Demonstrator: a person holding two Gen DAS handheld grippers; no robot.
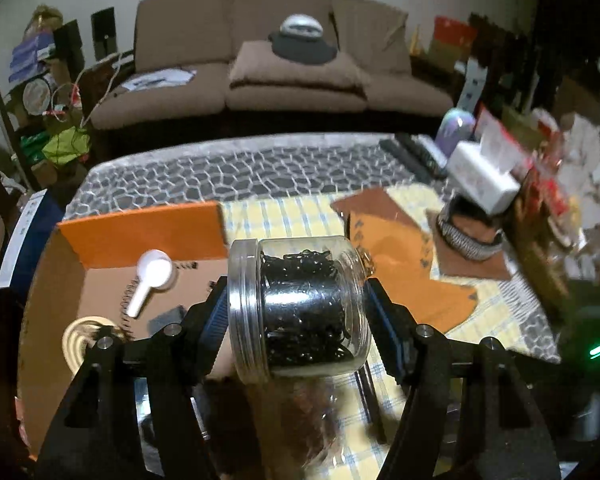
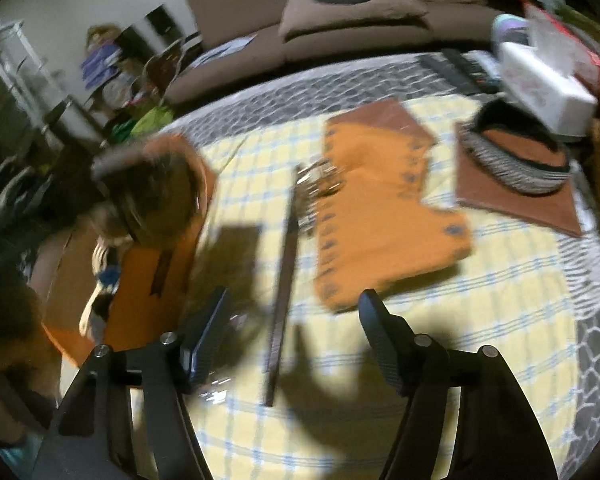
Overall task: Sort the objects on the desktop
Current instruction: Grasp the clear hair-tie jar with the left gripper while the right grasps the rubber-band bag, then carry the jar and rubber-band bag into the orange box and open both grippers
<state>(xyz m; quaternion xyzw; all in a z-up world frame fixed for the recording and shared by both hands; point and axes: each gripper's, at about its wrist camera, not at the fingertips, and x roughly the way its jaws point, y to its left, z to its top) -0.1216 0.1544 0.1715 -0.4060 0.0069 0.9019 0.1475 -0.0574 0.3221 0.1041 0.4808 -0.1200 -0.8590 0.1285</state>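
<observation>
- Left gripper (image 1: pixel 298 300) clamped on a clear plastic jar (image 1: pixel 300 306), black pads pressing its two ends: lid end on the left pad, base on the right.
- Jar lying sideways between the fingers, raised above the table, packed with small black clips.
- Below and left of the jar, an open cardboard box (image 1: pixel 60 264) with an orange flap (image 1: pixel 148 232) standing up at its far side.
- Inside the box: a white scoop-shaped item (image 1: pixel 150 280), a roll of pale tape (image 1: pixel 82 338), a small dark block (image 1: pixel 166 316).
- Yellow checked cloth (image 1: pixel 276 216) spread over the table, grey pebble-patterned cover (image 1: pixel 236 168) showing beyond it.
- Orange paper cut-out (image 2: pixel 376 220) lying flat on the cloth, right of centre.
- Striped round basket (image 2: pixel 516 156) on a brown mat (image 2: pixel 540 208), far right; white tissue box (image 2: pixel 548 84) just behind it.
- Right gripper (image 2: pixel 294 328) with fingers spread wide and nothing between the pads, hovering over the cloth.
- Long thin dark stick (image 2: pixel 282 292) lying on the cloth, running away from the camera between the right gripper's fingers, not touched.
- Small cluster of shiny metal pieces (image 2: pixel 318 178) at the stick's far end, against the cut-out's left edge; too blurred to identify.
- Brown sofa (image 1: pixel 292 60) beyond the table, against the wall.
</observation>
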